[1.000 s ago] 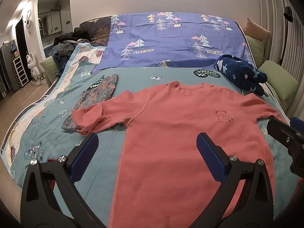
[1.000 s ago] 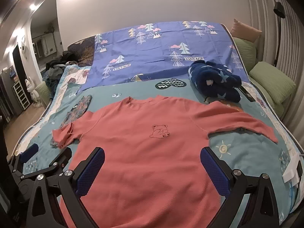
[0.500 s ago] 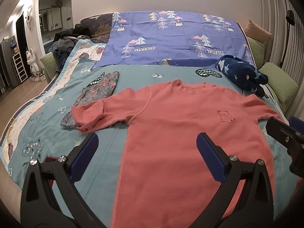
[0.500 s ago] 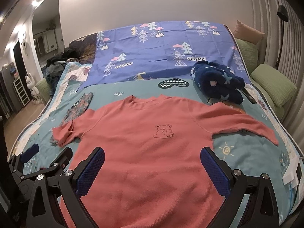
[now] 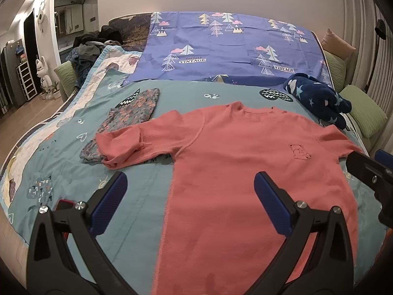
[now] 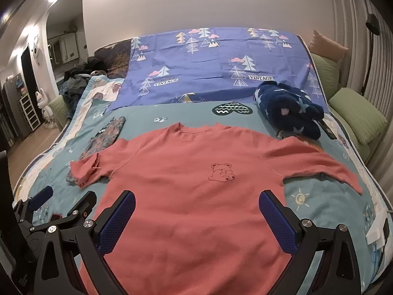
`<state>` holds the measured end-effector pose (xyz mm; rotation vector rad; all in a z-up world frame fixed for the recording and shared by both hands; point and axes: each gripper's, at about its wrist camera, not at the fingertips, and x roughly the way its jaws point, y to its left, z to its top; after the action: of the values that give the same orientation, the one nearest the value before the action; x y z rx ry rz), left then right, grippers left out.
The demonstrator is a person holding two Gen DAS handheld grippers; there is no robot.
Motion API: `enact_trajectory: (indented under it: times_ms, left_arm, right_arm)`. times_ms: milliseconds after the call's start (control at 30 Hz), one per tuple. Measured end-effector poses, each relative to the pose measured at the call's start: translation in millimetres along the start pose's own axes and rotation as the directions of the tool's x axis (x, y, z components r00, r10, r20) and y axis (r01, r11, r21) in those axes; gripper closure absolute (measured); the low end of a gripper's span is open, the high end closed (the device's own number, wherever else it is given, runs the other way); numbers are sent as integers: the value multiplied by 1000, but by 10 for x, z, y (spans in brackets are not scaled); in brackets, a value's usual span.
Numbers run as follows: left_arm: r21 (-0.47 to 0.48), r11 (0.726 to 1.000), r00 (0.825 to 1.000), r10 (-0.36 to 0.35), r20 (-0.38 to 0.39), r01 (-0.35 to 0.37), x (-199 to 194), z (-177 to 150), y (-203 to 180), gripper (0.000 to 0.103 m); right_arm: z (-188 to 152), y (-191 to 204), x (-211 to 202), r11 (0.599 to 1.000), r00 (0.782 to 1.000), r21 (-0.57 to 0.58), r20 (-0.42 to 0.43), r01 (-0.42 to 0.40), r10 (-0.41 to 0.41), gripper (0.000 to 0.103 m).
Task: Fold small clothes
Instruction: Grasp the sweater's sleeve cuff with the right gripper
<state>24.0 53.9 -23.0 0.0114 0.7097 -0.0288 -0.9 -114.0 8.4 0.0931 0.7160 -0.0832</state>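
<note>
A salmon-pink long-sleeved shirt (image 5: pixel 245 167) (image 6: pixel 196 191) with a small bear outline on the chest lies flat, front up, on the teal bedspread (image 5: pixel 61 162) (image 6: pixel 316 209). Its left sleeve (image 5: pixel 122 145) is bunched and folded over; its right sleeve (image 6: pixel 319 164) stretches out straight. My left gripper (image 5: pixel 190 194) hovers open over the shirt's lower left edge, nothing between its blue pads. My right gripper (image 6: pixel 196 211) hovers open above the shirt's lower body, also empty. The left gripper's fingers (image 6: pixel 41 198) show at the right wrist view's lower left.
A folded floral garment (image 5: pixel 130 118) (image 6: pixel 105 135) lies left of the shirt, partly under the bunched sleeve. A navy star-print fleece bundle (image 5: pixel 316 100) (image 6: pixel 287 113) sits at the right. Green pillows (image 6: pixel 356 115) line the right edge; a clothes pile (image 5: pixel 91 49) lies far left.
Both views have pulled back and tilted slightly, so the shirt sits a little lower in frame. The cloth has not moved and both grippers stay open.
</note>
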Motion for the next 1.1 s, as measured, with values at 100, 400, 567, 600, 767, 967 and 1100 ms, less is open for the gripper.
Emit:
enact_trajectory:
  times_ms: [100,400,567,600,767,967,1100]
  left_arm:
    - [-12,1000,1000,5,-5,-5,43,-5,60,1]
    - [-120,992,997,27,-69,-35,366,-90,569,1]
    - [-252,960,987,94,-132,-125,680,-190,1225,1]
    - [-262,954,983,113,-142,-148,699,-201,1316,1]
    - [-357,910,971,155,-184,-213,889,-275,1797,1]
    - [-425,886,977,121,-175,-186,1154,-282,2020,1]
    - [-393,900,976,126,-177,-188,1338,-271,2009,1]
  right_arm:
    - [32,72,41,1000,1000,-22,-2,-2,2,1]
    - [318,502,445,968,974,-121,-79,-221,213,55]
    - [488,974,1007,861,860,-142,-241,-489,449,70]
    - [513,1043,1121,837,831,-126,-266,-532,488,70]
    - [623,1400,1794,774,729,-14,-348,-632,589,70]
    - [598,1910,2434,733,610,59,-511,-678,606,70]
    - [547,2143,2765,727,546,137,-571,-673,613,48]
